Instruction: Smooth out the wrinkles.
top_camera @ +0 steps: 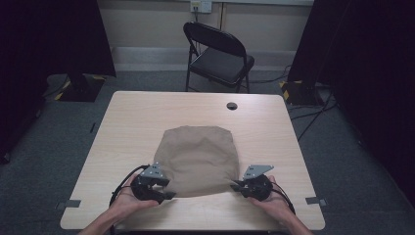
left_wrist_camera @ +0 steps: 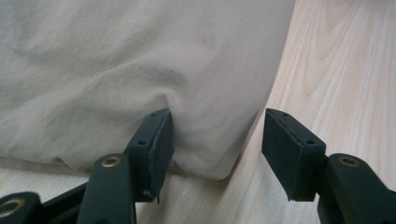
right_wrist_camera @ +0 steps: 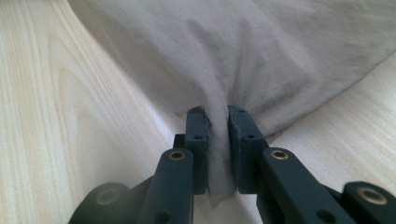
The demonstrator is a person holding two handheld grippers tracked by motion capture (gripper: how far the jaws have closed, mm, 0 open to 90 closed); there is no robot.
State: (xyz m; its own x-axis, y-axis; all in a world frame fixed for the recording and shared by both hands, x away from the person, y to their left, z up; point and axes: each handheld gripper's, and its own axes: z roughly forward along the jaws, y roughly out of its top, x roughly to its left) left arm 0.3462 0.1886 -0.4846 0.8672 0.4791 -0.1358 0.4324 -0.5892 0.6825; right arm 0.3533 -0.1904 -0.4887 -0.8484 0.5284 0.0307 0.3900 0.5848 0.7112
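A tan cloth (top_camera: 198, 157) lies folded flat on the wooden table (top_camera: 137, 127), its near edge toward me. My left gripper (top_camera: 164, 188) sits at the cloth's near left corner (left_wrist_camera: 210, 158). Its jaws stand apart, the corner lies loose between them, and one pad (left_wrist_camera: 156, 149) rests against the fabric. My right gripper (top_camera: 238, 186) is at the near right corner. In the right gripper view it (right_wrist_camera: 217, 135) is shut on a pinched fold of the cloth (right_wrist_camera: 217, 116), which bunches up between the pads.
A cable hole (top_camera: 231, 105) is in the table's far side. A black folding chair (top_camera: 218, 54) stands behind the table. Dark stands and curtains flank the floor at left and right. Bare wood surrounds the cloth on all sides.
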